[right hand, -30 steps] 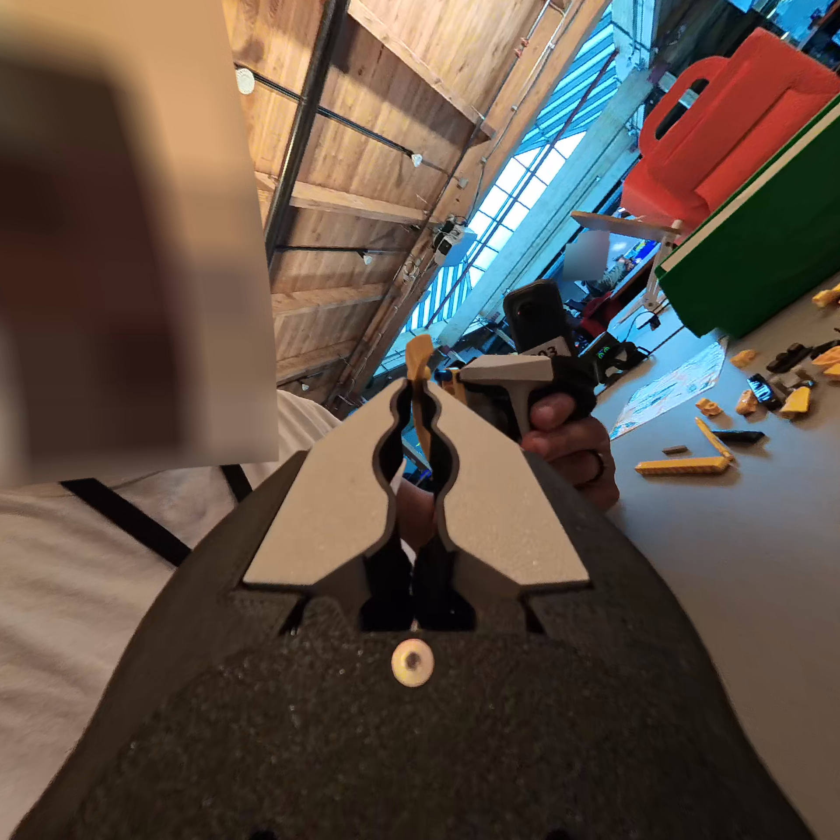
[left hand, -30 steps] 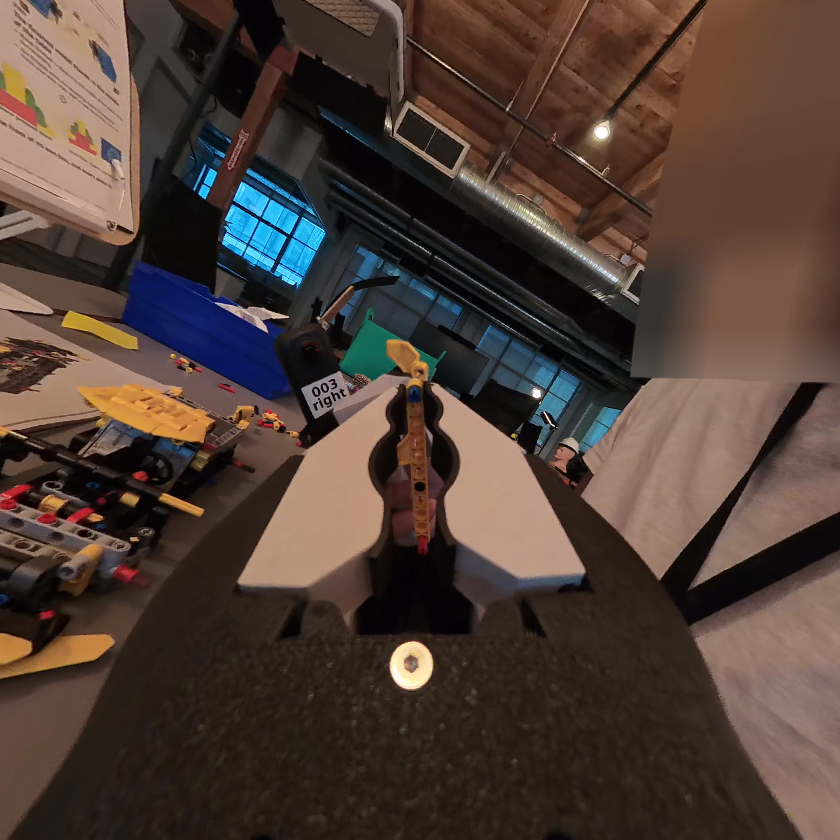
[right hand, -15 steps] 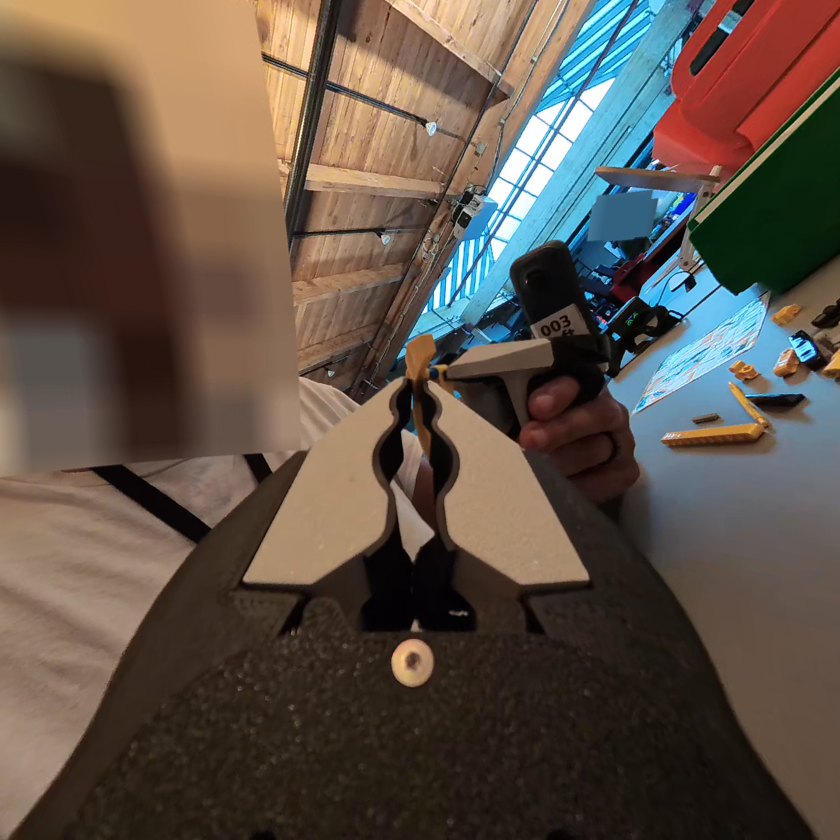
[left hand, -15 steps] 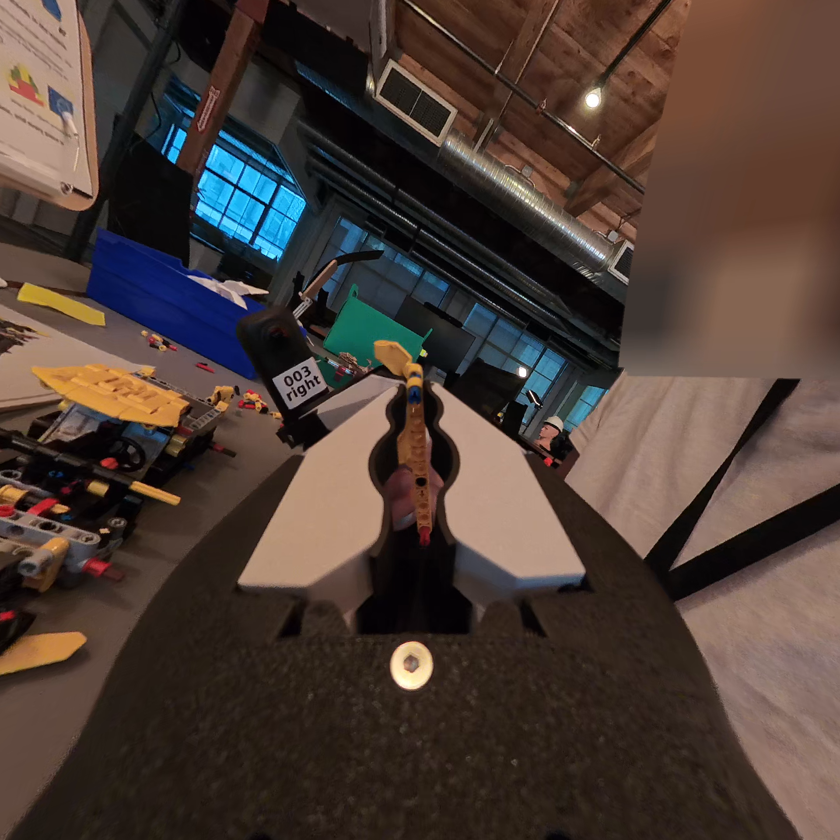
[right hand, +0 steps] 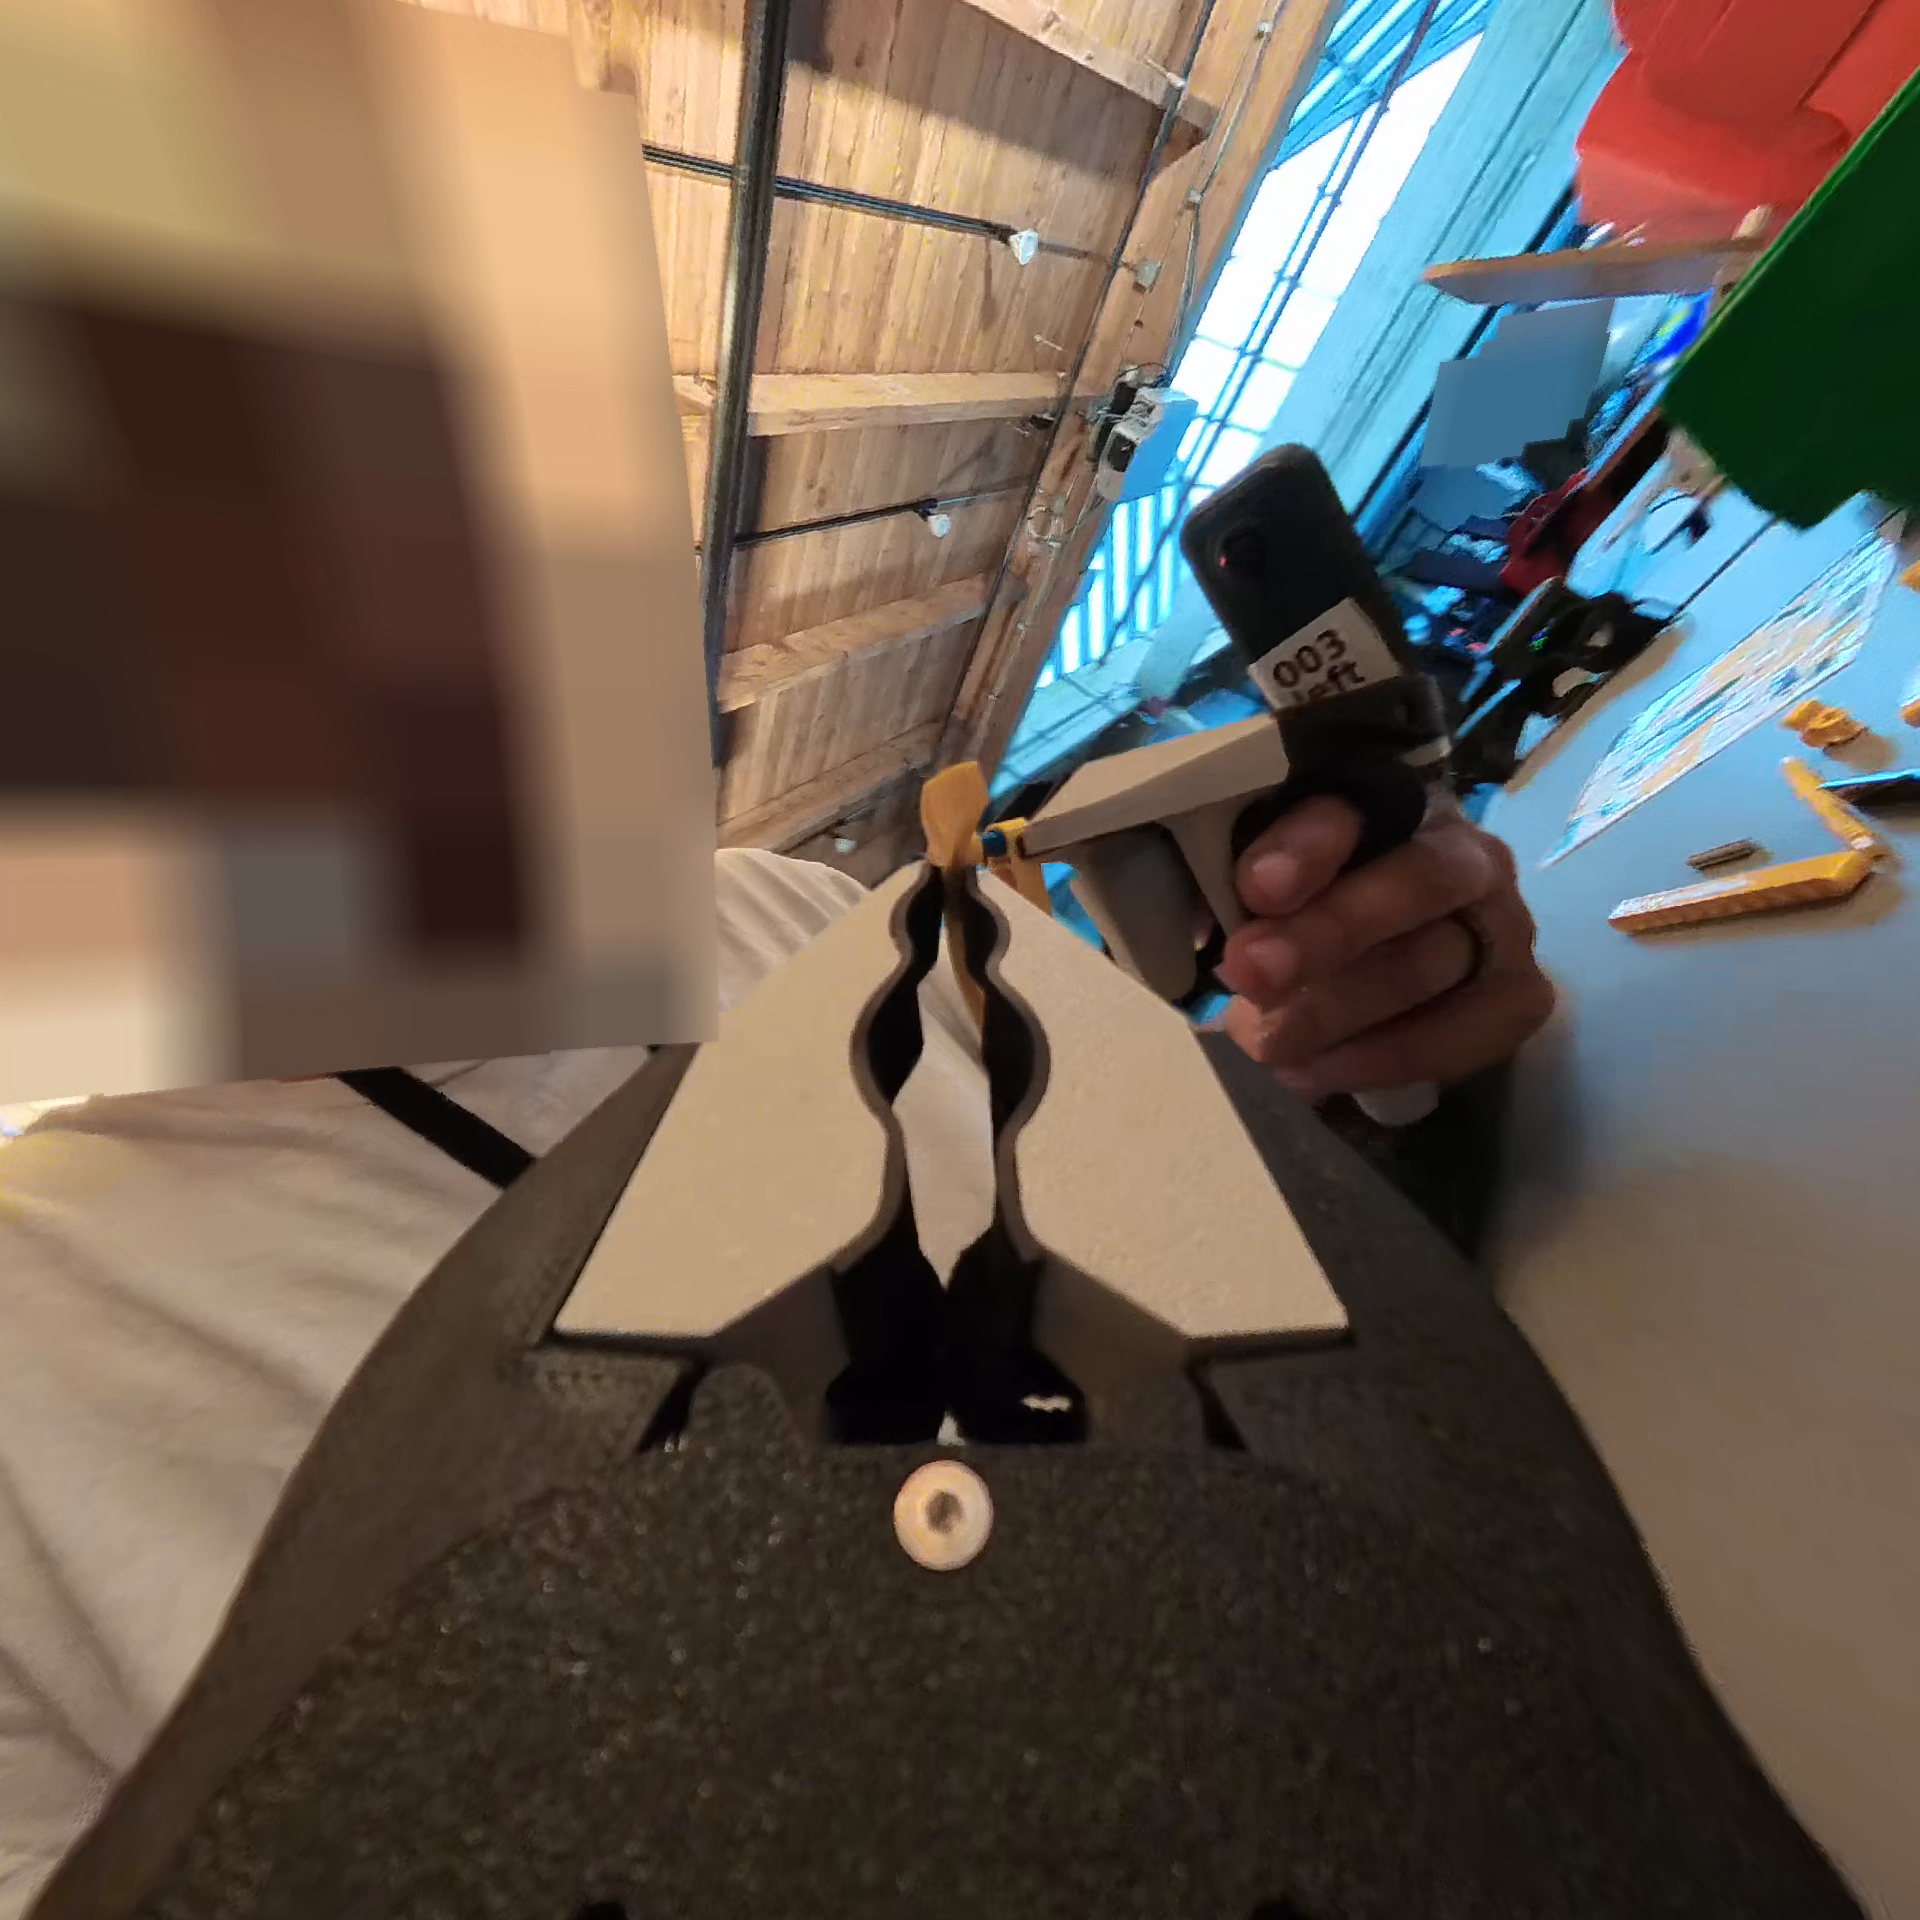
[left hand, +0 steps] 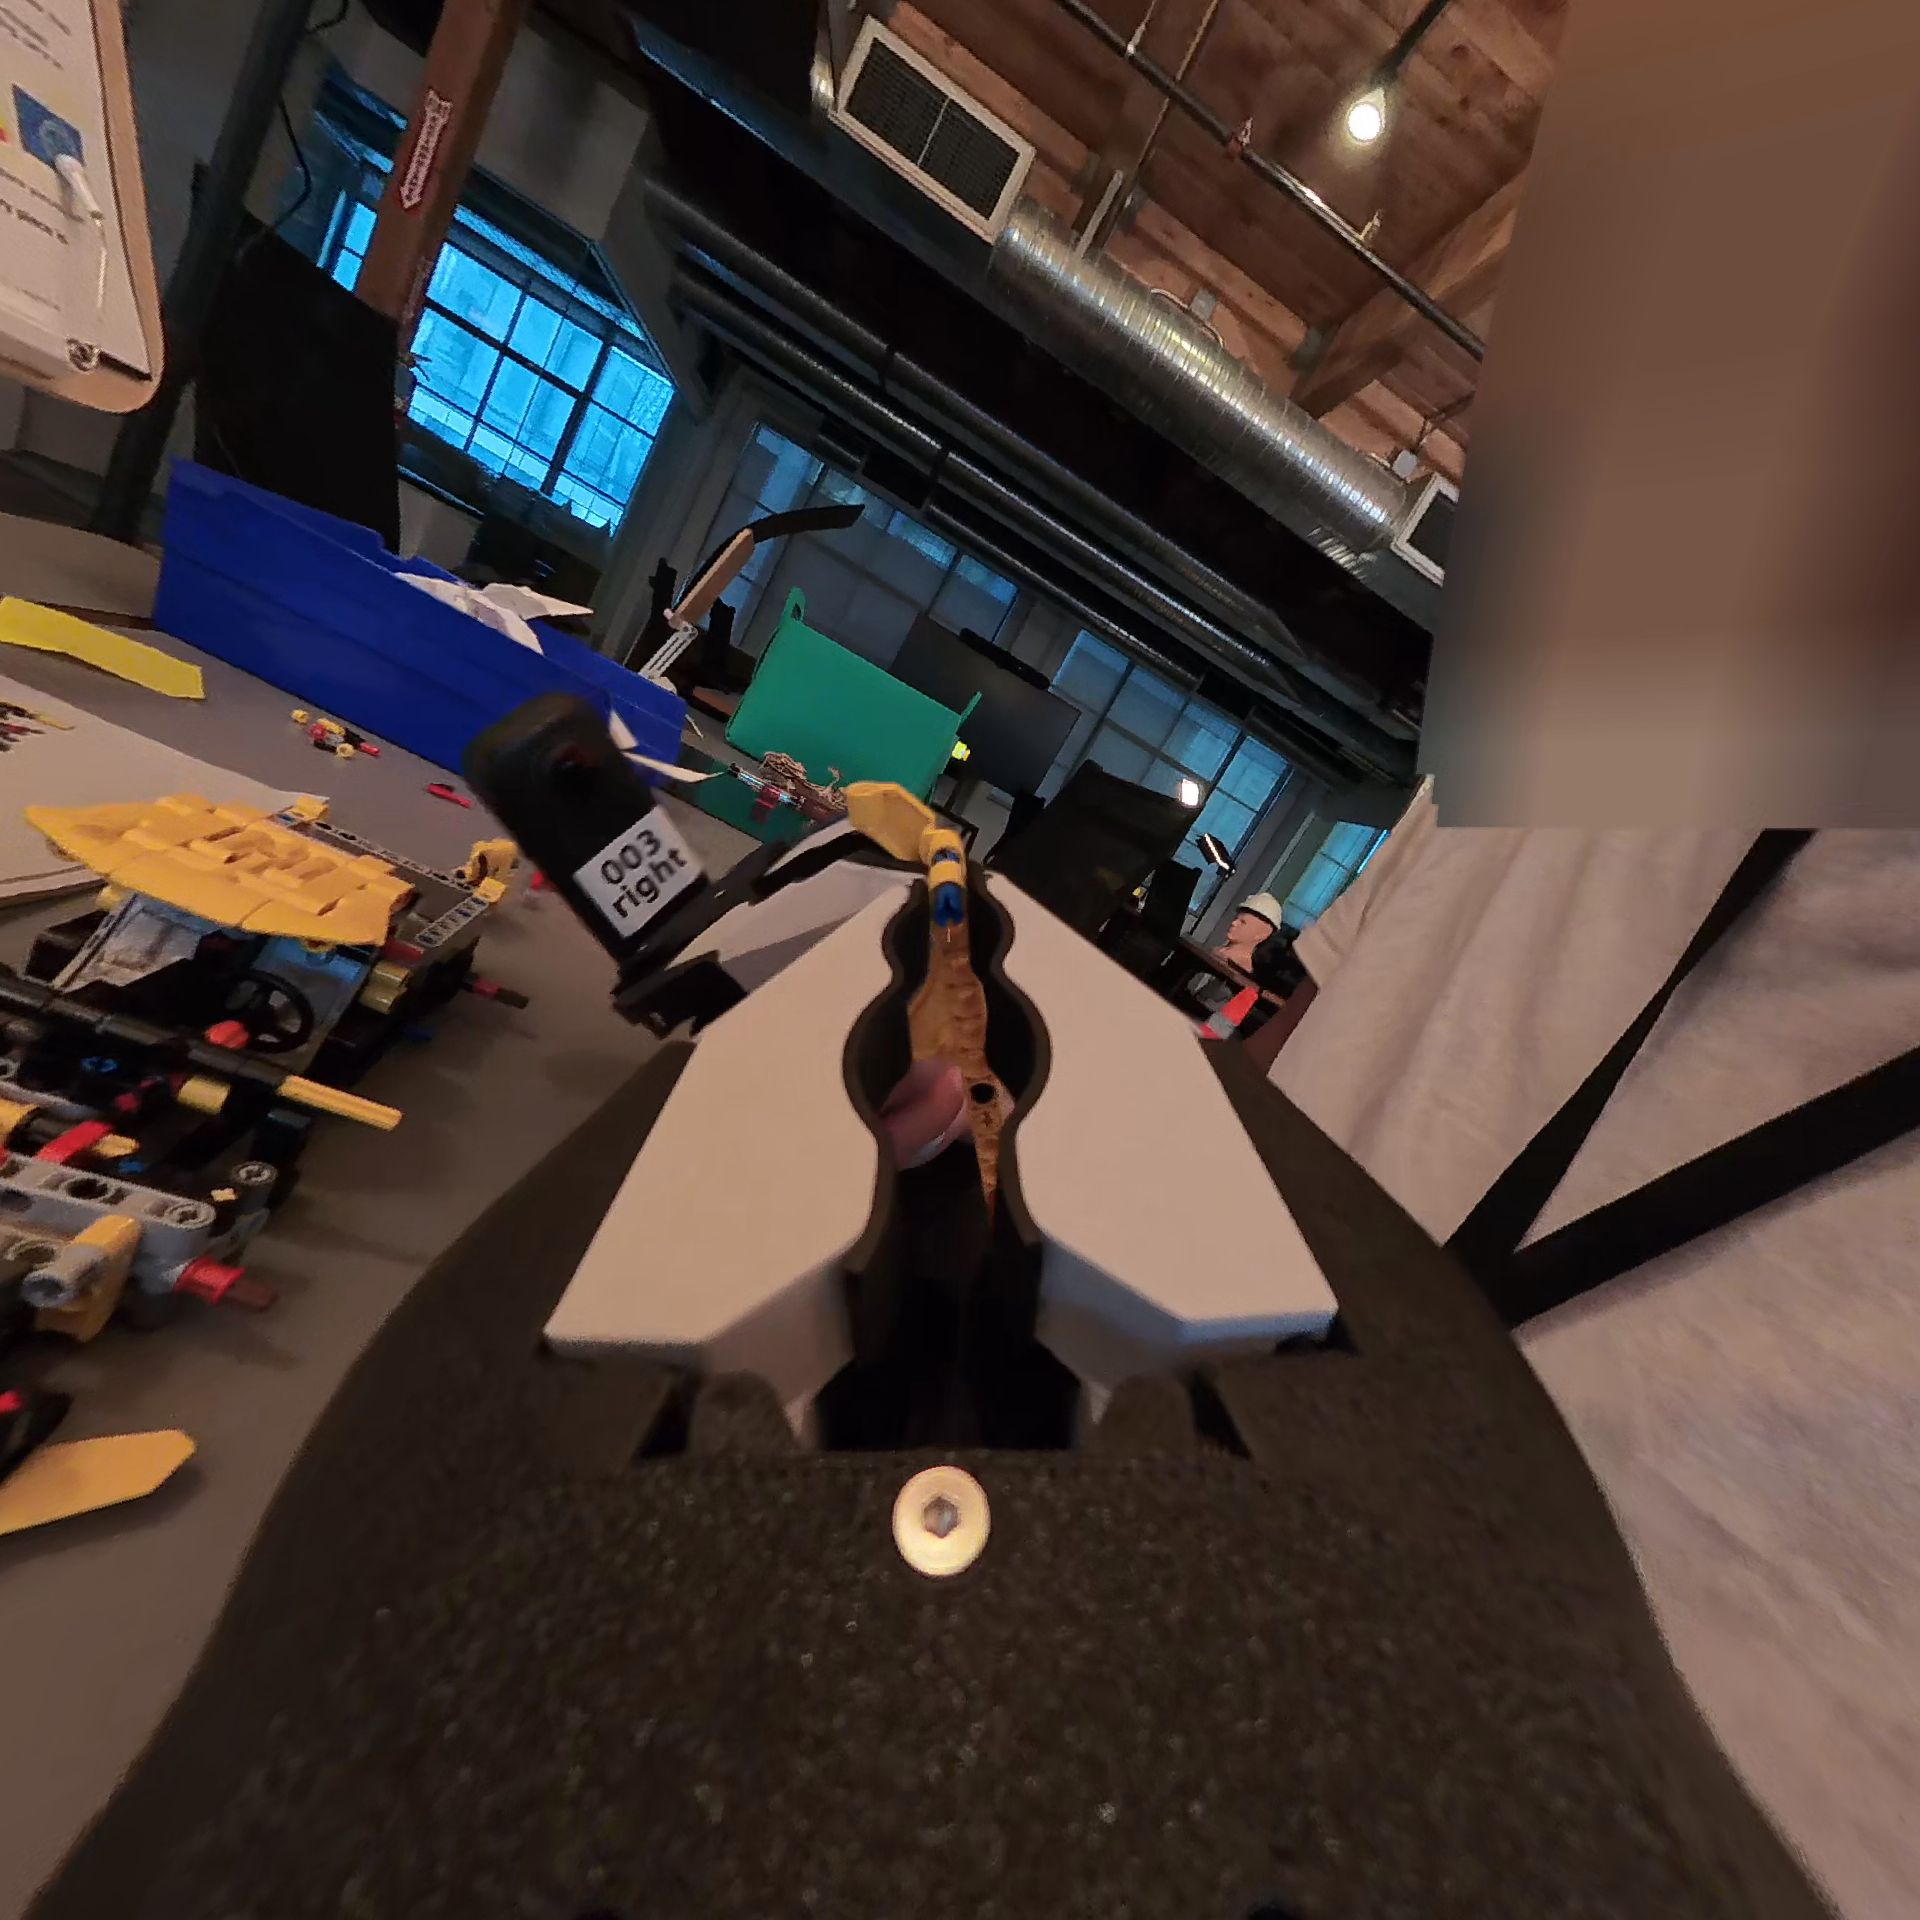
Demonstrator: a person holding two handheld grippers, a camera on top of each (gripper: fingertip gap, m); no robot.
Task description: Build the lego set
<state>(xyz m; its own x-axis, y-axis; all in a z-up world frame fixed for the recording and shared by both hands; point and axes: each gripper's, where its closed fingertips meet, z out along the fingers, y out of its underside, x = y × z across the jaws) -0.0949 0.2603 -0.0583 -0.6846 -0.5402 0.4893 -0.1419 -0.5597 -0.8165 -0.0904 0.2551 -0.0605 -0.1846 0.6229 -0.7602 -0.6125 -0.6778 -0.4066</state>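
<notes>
We hold a long thin yellow plastic lego beam (left hand: pixel 971 1039) up in the air with our left gripper (left hand: pixel 951 914), squeezed tight. Our right gripper (right hand: pixel 951 883) pinches a small yellow curved lego piece (right hand: pixel 951 821) at its tip, so we think we can join them. A blue plastic bin (left hand: pixel 343 634) behind holds white paper (left hand: pixel 488 603).

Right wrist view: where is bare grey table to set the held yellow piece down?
Bare grey tabletop lies right of the hand holding the left gripper, nearer than the yellow L-shaped beam. Beyond the beam, loose parts and a printed sheet crowd it. In the left wrist view, the half-built yellow and black model fills the table's left.
</notes>
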